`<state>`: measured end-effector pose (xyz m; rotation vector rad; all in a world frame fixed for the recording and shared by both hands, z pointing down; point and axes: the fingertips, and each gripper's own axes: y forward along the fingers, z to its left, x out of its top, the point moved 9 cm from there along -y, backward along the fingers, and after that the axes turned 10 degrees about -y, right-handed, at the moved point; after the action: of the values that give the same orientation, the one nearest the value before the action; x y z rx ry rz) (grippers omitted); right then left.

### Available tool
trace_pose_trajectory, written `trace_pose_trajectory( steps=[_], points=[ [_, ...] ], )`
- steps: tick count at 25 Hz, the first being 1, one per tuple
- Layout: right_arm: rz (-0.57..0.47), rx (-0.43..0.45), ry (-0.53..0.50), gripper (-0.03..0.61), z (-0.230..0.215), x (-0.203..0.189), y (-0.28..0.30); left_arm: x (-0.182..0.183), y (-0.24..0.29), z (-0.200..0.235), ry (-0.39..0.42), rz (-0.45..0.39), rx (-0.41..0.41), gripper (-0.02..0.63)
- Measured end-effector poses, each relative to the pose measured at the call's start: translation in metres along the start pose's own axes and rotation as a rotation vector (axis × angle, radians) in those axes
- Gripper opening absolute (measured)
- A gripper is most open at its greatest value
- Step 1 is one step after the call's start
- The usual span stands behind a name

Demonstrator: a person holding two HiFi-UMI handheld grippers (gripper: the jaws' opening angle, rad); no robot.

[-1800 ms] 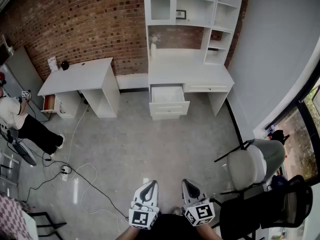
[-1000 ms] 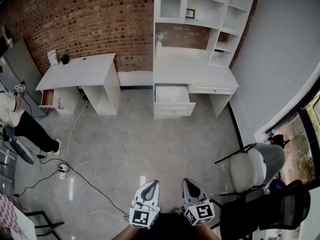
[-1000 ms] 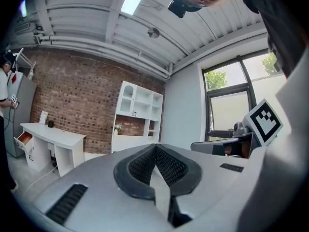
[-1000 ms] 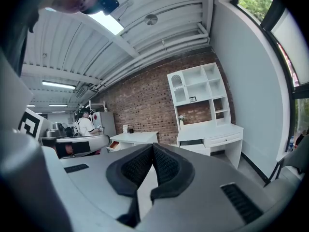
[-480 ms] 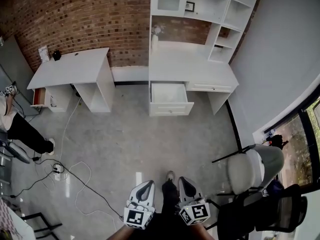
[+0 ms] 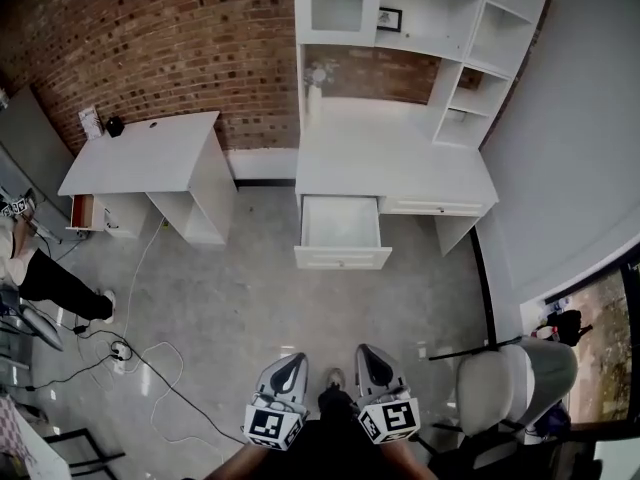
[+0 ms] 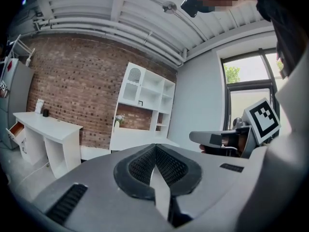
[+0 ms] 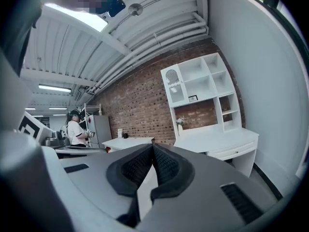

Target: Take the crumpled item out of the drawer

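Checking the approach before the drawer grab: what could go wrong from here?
1. The open drawer shows only white inside from the head view. No crumpled item is visible, so the grab may start blind.
2. The left gripper and right gripper are both shut. Reaching in like that would likely shove the item, not catch it.
3. Loose cable lies on the floor at left, so drifting there is a trip risk.

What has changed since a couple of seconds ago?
The view has moved closer to the white desk; its open drawer now looks nearer, and a shoe shows between the grippers. Nothing taken hold of or let go. The left gripper and right gripper stay shut, empty, held low.
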<state>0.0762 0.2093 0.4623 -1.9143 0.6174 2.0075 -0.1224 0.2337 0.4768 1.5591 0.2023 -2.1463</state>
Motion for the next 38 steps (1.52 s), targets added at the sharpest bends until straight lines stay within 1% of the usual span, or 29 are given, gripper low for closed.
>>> trace_pose_trajectory(
  steps=[5, 7, 10, 14, 18, 24, 26, 28, 30, 35, 38],
  points=[
    [0.009, 0.017, -0.020, 0.014, -0.075, 0.009, 0.049, 0.024, 0.073, -0.003, -0.006, -0.017, 0.040, 0.025],
    [0.011, 0.019, -0.014, 0.014, -0.094, 0.011, 0.069, 0.030, 0.098, 0.004, -0.012, -0.011, 0.056, 0.025],
    [0.024, 0.021, 0.000, 0.014, -0.111, 0.009, 0.095, 0.035, 0.130, 0.017, -0.015, 0.002, 0.062, 0.025],
    [0.037, 0.011, 0.006, 0.014, -0.135, 0.003, 0.141, 0.045, 0.188, 0.043, -0.014, 0.008, 0.043, 0.025],
    [0.048, -0.019, 0.012, 0.014, -0.160, 0.001, 0.188, 0.057, 0.253, 0.073, -0.014, 0.023, 0.000, 0.025],
    [0.084, -0.063, 0.028, 0.014, -0.200, 0.003, 0.271, 0.076, 0.363, 0.127, -0.010, 0.083, -0.052, 0.025],
    [0.097, -0.068, 0.038, 0.014, -0.218, 0.001, 0.301, 0.076, 0.404, 0.144, -0.007, 0.108, -0.052, 0.025],
    [0.110, -0.077, 0.055, 0.014, -0.235, 0.000, 0.328, 0.069, 0.442, 0.162, 0.003, 0.147, -0.037, 0.025],
    [0.127, -0.080, 0.058, 0.014, -0.244, -0.003, 0.347, 0.056, 0.471, 0.177, -0.002, 0.202, -0.028, 0.025],
    [0.177, -0.087, 0.065, 0.014, -0.267, -0.016, 0.393, 0.009, 0.541, 0.218, -0.062, 0.348, -0.036, 0.025],
    [0.179, -0.121, 0.105, 0.014, -0.277, -0.019, 0.413, -0.026, 0.578, 0.239, -0.109, 0.443, -0.046, 0.026]
  ],
)
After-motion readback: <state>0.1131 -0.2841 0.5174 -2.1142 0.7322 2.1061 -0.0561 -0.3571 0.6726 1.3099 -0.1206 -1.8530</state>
